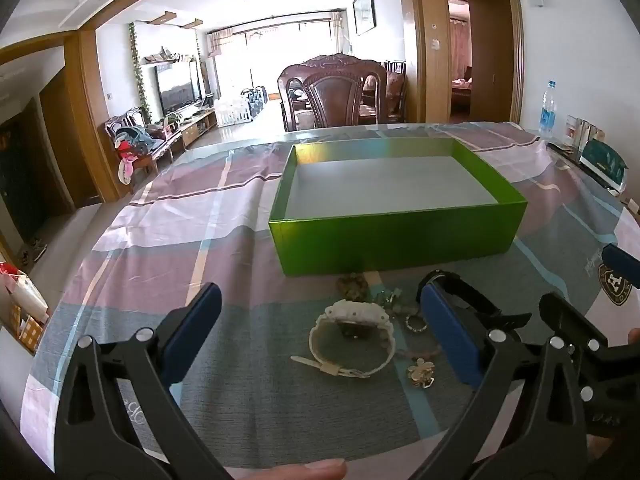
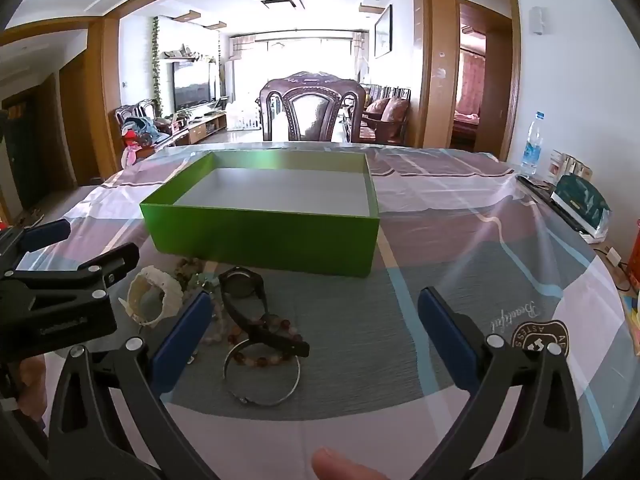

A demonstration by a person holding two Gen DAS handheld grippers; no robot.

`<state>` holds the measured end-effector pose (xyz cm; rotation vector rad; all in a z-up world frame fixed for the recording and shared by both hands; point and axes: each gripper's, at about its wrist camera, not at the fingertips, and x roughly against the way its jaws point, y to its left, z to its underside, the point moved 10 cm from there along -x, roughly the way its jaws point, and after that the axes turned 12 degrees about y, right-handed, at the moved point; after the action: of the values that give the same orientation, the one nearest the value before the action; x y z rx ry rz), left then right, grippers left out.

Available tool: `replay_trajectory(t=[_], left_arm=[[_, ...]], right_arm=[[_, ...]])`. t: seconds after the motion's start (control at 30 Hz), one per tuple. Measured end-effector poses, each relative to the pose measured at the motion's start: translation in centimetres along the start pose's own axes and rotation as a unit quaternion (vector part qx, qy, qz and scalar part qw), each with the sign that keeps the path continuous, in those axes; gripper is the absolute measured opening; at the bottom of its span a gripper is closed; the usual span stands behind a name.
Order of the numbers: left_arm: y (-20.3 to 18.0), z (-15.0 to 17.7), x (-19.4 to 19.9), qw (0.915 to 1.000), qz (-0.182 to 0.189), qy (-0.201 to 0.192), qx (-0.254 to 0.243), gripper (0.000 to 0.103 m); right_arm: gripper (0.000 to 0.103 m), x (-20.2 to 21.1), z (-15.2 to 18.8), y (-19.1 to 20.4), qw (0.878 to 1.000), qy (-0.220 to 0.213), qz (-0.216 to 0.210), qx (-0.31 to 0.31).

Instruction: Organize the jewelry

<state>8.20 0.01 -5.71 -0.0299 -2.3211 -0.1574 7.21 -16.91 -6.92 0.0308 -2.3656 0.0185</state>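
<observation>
An open green box (image 1: pixel 396 240) with a pale floor stands on the checked tablecloth. In front of it lies a pile of jewelry. In the pile are a white watch (image 1: pixel 352 336), a black watch (image 2: pixel 244 284), a silver bangle (image 2: pixel 262 376), a reddish bead bracelet (image 2: pixel 260 336) and a gold flower brooch (image 1: pixel 420 372). My left gripper (image 1: pixel 320 300) hovers open above the white watch, touching nothing. My right gripper (image 2: pixel 316 298) is open over bare cloth just right of the pile, its left pad (image 2: pixel 188 328) above the beads. Each gripper shows at the edge of the other's view.
A carved wooden chair (image 2: pixel 312 108) stands behind the table's far edge. At the far right are a water bottle (image 2: pixel 532 148), a dark green bag (image 2: pixel 580 204) and small packets. A thumb (image 2: pixel 340 464) shows at the bottom. The table's edge curves along the left.
</observation>
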Motion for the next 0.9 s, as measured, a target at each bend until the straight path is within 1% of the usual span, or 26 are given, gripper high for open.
replay_trajectory(t=[0.9], left_arm=[[-0.03, 0.07, -0.08, 1.0000, 0.001, 0.006, 0.001, 0.099]], right_arm=[[0.100, -0.05, 0.17, 0.18, 1.000, 0.004, -0.001, 0.000]])
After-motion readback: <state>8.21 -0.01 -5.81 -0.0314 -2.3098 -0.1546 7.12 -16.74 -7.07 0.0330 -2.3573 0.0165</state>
